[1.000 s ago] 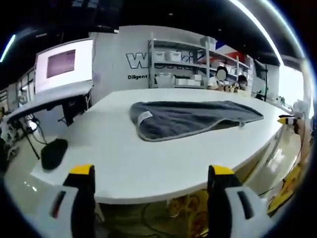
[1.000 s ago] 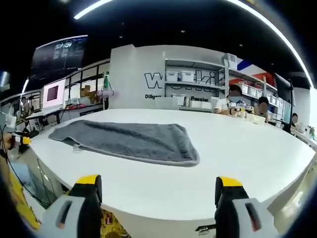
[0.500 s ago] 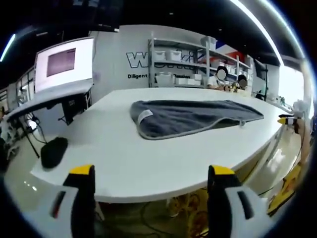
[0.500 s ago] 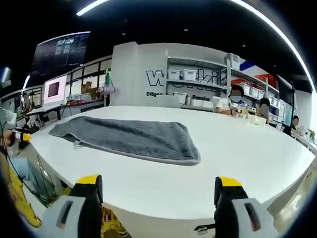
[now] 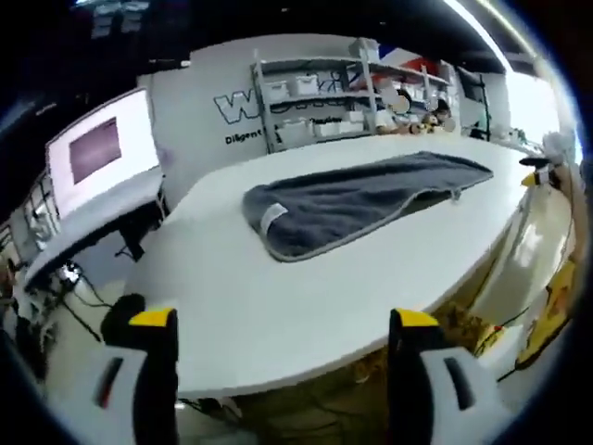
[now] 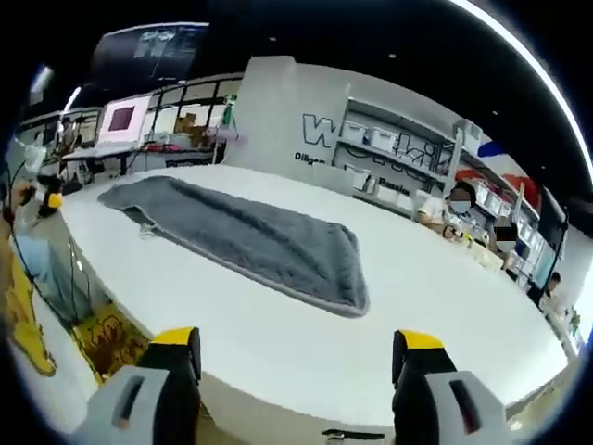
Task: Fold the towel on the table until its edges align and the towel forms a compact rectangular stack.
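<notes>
Nearest, the left gripper (image 5: 278,324) and the right gripper (image 6: 296,338) hang off the table (image 5: 278,297) edge, jaws spread and holding nothing. Farther in, the grey towel (image 5: 357,199) lies long and flat on the tabletop, apparently folded once lengthwise; judging by that, further folds into a compact stack remain

A broad white table (image 5: 278,297) with a rounded edge carries one thing: a grey towel (image 5: 357,199) lying flat on its top, stretched lengthwise, a small white label near one end.
</notes>
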Demonstrator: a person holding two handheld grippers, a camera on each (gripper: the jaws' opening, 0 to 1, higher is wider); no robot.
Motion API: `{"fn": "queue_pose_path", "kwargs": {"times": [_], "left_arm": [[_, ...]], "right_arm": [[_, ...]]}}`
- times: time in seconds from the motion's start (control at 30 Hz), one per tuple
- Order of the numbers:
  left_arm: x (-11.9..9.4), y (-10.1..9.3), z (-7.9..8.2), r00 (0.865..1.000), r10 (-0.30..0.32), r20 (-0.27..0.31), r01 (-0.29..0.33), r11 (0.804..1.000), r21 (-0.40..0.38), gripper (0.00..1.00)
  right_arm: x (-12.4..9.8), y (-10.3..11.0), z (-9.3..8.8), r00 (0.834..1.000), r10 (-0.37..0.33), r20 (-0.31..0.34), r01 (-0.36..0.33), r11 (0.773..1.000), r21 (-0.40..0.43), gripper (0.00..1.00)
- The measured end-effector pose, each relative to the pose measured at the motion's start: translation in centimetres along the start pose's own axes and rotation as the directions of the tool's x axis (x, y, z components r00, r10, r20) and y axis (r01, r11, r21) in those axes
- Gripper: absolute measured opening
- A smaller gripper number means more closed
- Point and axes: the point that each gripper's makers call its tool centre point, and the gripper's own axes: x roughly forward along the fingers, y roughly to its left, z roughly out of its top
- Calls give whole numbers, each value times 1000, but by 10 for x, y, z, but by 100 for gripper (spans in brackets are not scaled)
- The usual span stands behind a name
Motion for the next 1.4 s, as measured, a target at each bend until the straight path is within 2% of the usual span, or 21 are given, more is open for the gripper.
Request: {"fn": "queue_pose_path", "kwargs": {"times": [0.07,0.13,0.2,0.27,0.3,0.37,0.43,0.47,0.5,0.53,0.63,0.67,0.7,0.77,0.9,1.0,1.03,1.1,1.23,1.4], "left_arm": [[6,6,9,999,-41,-12,42,996,78,99],[11,6,20,995,-100,5,98,985,145,97],[18,-1,30,978,-207,23,201,968,150,95],[26,-10,41,943,-326,64,313,937,154,93],[30,-13,51,918,-377,120,349,916,199,91],[38,-17,58,872,-457,173,412,878,242,83],[48,-19,58,830,-524,191,486,848,213,80],[56,-20,52,809,-563,170,529,823,207,80],[62,-20,50,799,-579,165,546,812,205,78],[66,-20,49,794,-586,163,552,806,213,76],[82,-24,41,764,-628,145,594,774,221,69],[86,-26,40,750,-644,147,612,762,214,68],[87,-30,40,726,-669,160,635,741,216,68],[91,-32,43,697,-689,198,662,725,191,67],[98,-24,42,694,-686,217,665,727,172,57],[100,-21,41,693,-685,224,666,728,164,52],[102,-21,41,696,-682,225,665,731,155,52],[107,-19,36,713,-673,197,654,740,158,51],[114,-18,31,729,-663,170,643,748,162,50],[119,-26,26,723,-673,153,651,739,175,45]], "right_arm": [[4,-2,2,999,44,-19,-45,996,-74,88],[8,-6,3,995,89,-34,-93,989,-114,88],[14,-16,2,988,140,-67,-148,978,-146,88],[19,-23,3,982,176,-72,-186,968,-170,88],[23,-29,7,979,194,-54,-201,963,-178,87],[29,-32,13,962,273,-19,-270,934,-234,84],[36,-36,16,940,340,14,-328,917,-228,80],[40,-41,16,932,361,21,-348,910,-225,77],[46,-46,20,922,383,51,-362,903,-232,75],[50,-49,22,917,395,64,-370,897,-242,73],[61,-59,25,903,421,91,-391,890,-237,67],[65,-59,27,884,454,113,-424,879,-218,67],[69,-60,28,876,469,117,-439,873,-213,67],[74,-60,30,860,495,125,-462,859,-222,62],[83,-54,22,832,548,87,-517,823,-237,59],[88,-49,21,821,564,86,-536,815,-221,59],[89,-49,20,821,565,83,-538,814,-221,59],[92,-48,19,822,564,78,-538,815,-215,59],[96,-47,18,825,560,75,-536,818,-210,57],[100,-52,12,832,550,66,-528,824,-207,51]]}}
